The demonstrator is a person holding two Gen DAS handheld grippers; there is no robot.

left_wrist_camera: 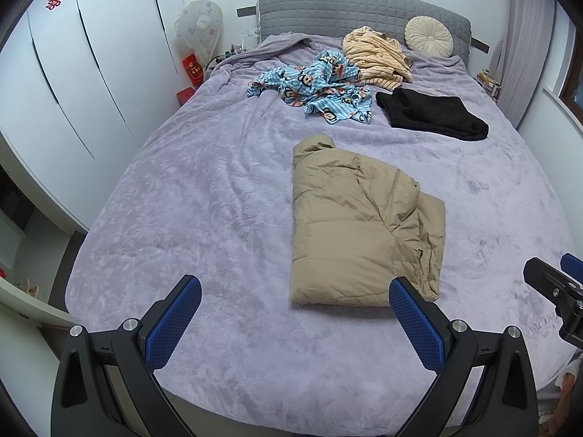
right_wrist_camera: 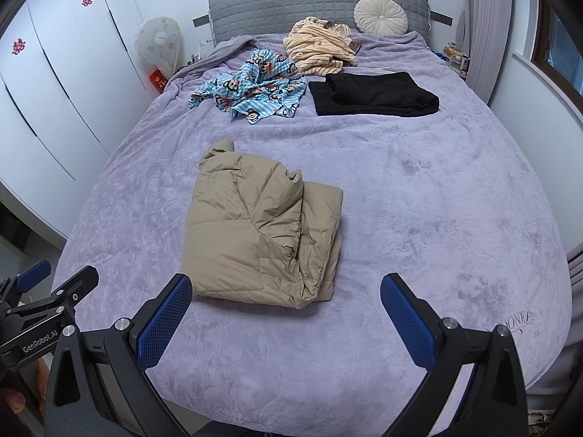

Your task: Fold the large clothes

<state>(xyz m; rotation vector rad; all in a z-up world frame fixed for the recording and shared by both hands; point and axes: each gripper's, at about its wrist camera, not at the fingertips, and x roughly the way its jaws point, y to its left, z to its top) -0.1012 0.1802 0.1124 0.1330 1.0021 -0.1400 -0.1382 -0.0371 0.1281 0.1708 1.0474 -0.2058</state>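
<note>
A tan puffer jacket (left_wrist_camera: 360, 225) (right_wrist_camera: 262, 229) lies folded into a thick rectangle in the middle of the lavender bed (left_wrist_camera: 204, 196) (right_wrist_camera: 430, 196). My left gripper (left_wrist_camera: 295, 287) hovers over the near edge of the bed, open and holding nothing; the jacket's near end is just beyond its right finger. My right gripper (right_wrist_camera: 286, 284) is also open and holds nothing, with the jacket's near edge just past its fingertips. Each gripper shows at the edge of the other's view: the right gripper (left_wrist_camera: 554, 284), the left gripper (right_wrist_camera: 51, 291).
Farther up the bed lie a crumpled blue cartoon-print garment (left_wrist_camera: 317, 87) (right_wrist_camera: 251, 87), a folded black garment (left_wrist_camera: 433, 113) (right_wrist_camera: 375, 94) and a striped cream garment (left_wrist_camera: 379, 54) (right_wrist_camera: 320, 47). A round cushion (left_wrist_camera: 428, 34) leans on the grey headboard (left_wrist_camera: 328, 11). White wardrobes (left_wrist_camera: 83, 83) stand left.
</note>
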